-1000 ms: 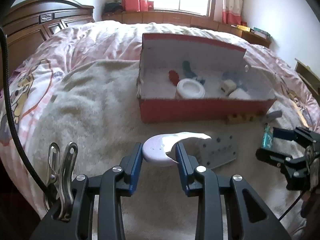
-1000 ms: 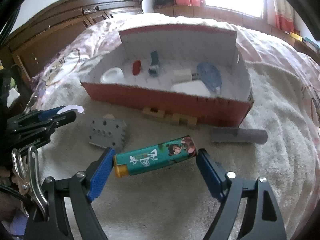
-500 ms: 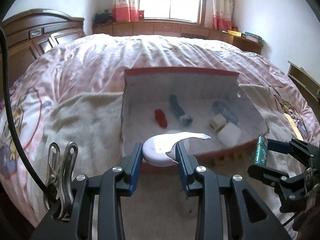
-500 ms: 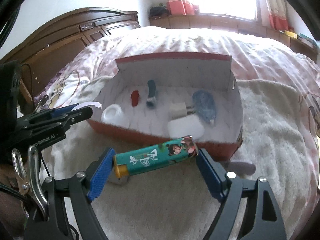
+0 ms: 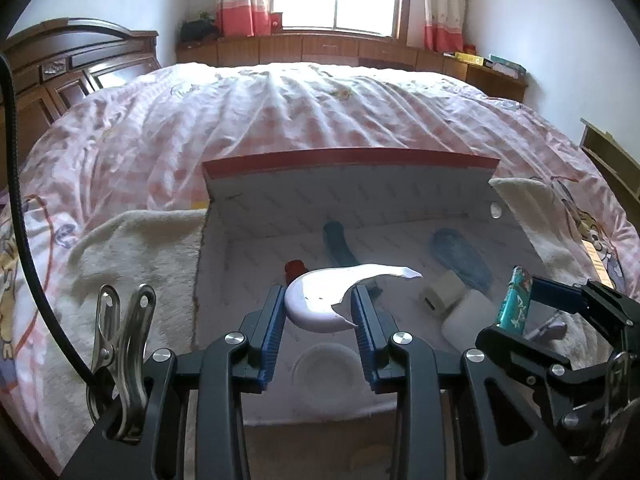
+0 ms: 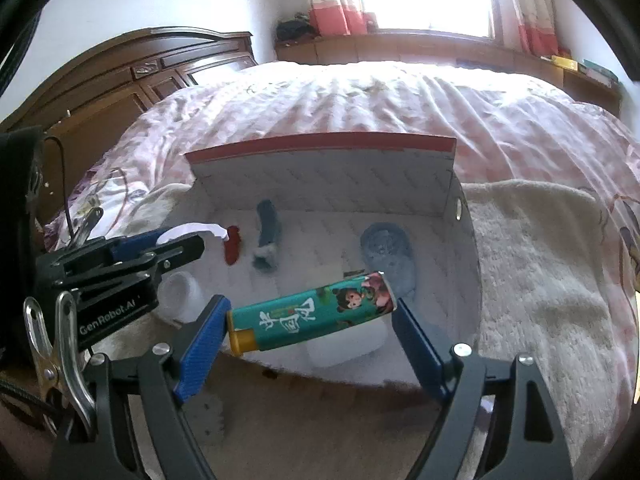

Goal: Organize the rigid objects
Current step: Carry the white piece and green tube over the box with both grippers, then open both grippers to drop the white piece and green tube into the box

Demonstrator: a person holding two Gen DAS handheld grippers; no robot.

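Five things in box (image 5: 348,168) — white jar (image 5: 324,368), red piece (image 5: 295,267)

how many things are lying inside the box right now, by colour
white: 3 (round jar, plug, flat case)
blue: 2 (curved handle piece, oval brush)
red: 1 (small red piece)
total: 6 lying in the box; the two items in the tongs are not counted.
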